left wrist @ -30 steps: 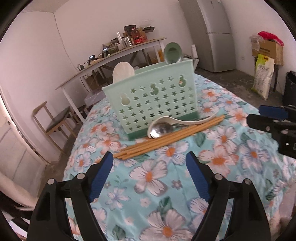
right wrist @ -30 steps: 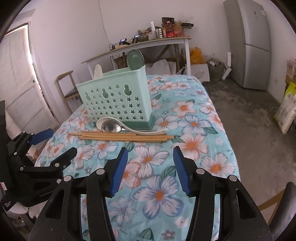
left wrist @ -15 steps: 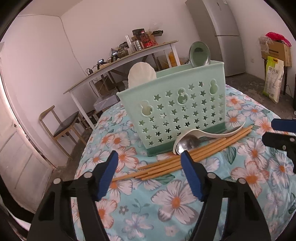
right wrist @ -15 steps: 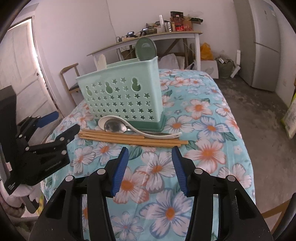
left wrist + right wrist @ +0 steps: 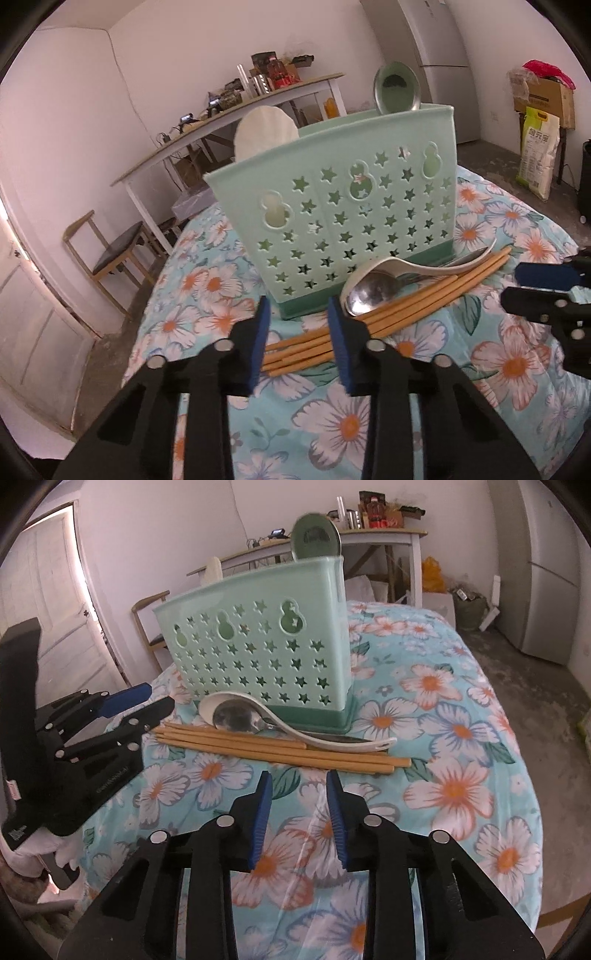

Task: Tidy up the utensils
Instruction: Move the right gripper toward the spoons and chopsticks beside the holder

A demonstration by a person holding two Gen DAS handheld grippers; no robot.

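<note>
A: Quick pass. Where are the utensils?

B: On the floral tablecloth. Wooden chopsticks lie in a bundle in front of the mint caddy, flat, roughly parallel to its front wall. Just behind them a metal spoon sits nested in the bowl of a white ceramic spoon, both right against the caddy's darker green base.

A: Anything in the caddy?

B: A green round-headed utensil sticks up at one end, a white one at the other. Can't tell which compartments.

A: Left gripper?

B: Left gripper has its jaws just narrowed, gap not fully closed. In the left wrist view the near ends of the chopsticks show between the blue pads, but the pads aren't pressing on them, so nothing is grasped. From the right wrist view its tips sit just beside that end of the bundle.

A: Right gripper?

B: Right gripper same: jaws just closed down partway, only tablecloth between them, empty. It's near the chopsticks' middle, a bit short of them.

A: Background?

B: Long white table with clutter, wooden chair, grey fridge.
</note>
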